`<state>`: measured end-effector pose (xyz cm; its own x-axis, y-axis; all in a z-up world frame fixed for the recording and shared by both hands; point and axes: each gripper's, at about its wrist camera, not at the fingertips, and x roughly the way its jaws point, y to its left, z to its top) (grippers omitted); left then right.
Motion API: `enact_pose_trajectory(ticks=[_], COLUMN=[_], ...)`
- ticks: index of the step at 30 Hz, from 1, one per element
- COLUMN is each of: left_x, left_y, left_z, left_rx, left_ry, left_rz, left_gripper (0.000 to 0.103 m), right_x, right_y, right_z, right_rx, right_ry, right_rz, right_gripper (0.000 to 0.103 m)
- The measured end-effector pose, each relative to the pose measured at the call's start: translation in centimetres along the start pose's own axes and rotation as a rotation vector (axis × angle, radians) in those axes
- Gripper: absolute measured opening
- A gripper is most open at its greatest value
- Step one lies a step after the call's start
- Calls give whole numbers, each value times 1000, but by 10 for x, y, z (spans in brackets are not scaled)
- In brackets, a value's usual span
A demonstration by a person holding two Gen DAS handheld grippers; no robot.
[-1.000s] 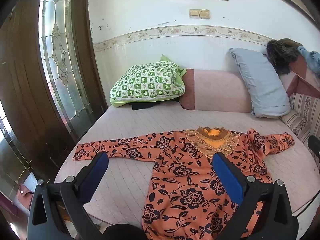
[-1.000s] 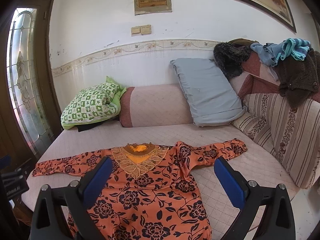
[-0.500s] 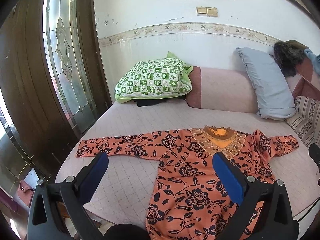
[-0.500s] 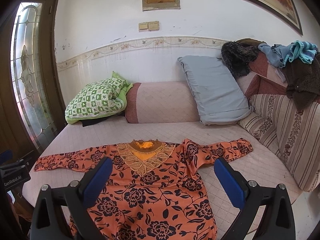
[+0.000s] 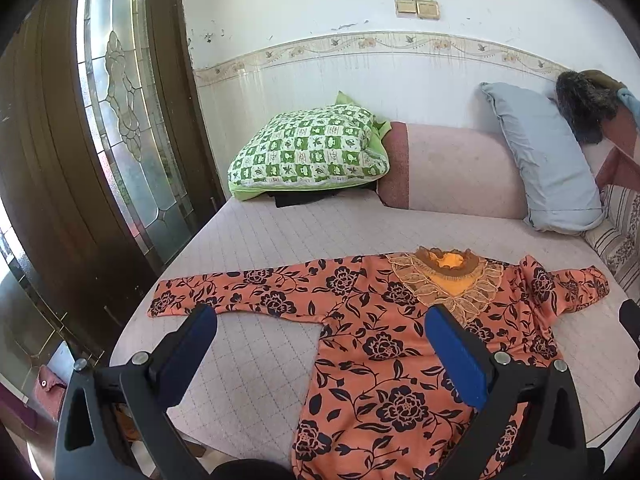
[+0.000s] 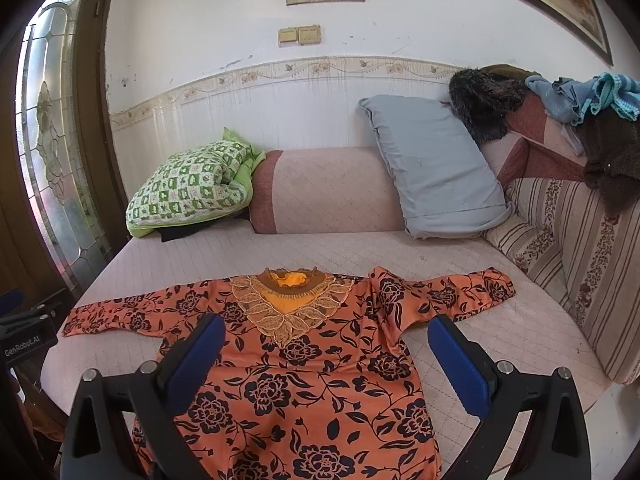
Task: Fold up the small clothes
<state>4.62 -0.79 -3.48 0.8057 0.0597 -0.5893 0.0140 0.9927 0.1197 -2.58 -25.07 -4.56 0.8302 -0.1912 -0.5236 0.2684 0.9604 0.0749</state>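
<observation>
An orange long-sleeved top with black flowers (image 5: 380, 344) lies spread flat, front up, on the pink quilted daybed, both sleeves stretched out sideways; it also shows in the right wrist view (image 6: 304, 368). Its lace collar (image 6: 292, 300) points to the back. My left gripper (image 5: 320, 332) is open and empty, above the top's left side near the left sleeve (image 5: 224, 292). My right gripper (image 6: 326, 344) is open and empty, above the top's chest, with the right sleeve (image 6: 460, 288) beyond it.
A green checked pillow (image 5: 308, 148), a pink bolster (image 6: 328, 192) and a grey pillow (image 6: 432, 164) line the back. A striped cushion (image 6: 572, 240) with piled clothes (image 6: 600, 120) stands at the right. A wooden glazed door (image 5: 120, 120) stands left of the bed edge (image 5: 132, 344).
Both grippers have moved slightly closer and lower toward the top. The top has not moved and both grippers stay open.
</observation>
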Motion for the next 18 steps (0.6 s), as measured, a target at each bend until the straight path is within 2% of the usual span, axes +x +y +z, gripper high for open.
enact_pose_trajectory(ticks=[4, 8, 10, 14, 18], left_x=[30, 82, 115, 178, 228], left_y=[-10, -25, -33, -52, -75], left_z=[5, 8, 10, 9, 10], left_rx=[4, -3, -30, -102, -137], left_ry=[41, 66, 97, 141, 170], left_rz=[-29, 6, 18, 33, 45], left_gripper=[103, 103, 103, 103, 103], right_x=[34, 103, 144, 214, 263], right_y=[-42, -136, -196, -308, -369], right_z=[-2, -10, -19, -50, -65], right_rx=[34, 171, 322, 720, 913], right_ry=[-3, 54, 112, 217, 225], right_rz=[-17, -104, -119, -48, -12], right_gripper=[102, 102, 100, 74, 69])
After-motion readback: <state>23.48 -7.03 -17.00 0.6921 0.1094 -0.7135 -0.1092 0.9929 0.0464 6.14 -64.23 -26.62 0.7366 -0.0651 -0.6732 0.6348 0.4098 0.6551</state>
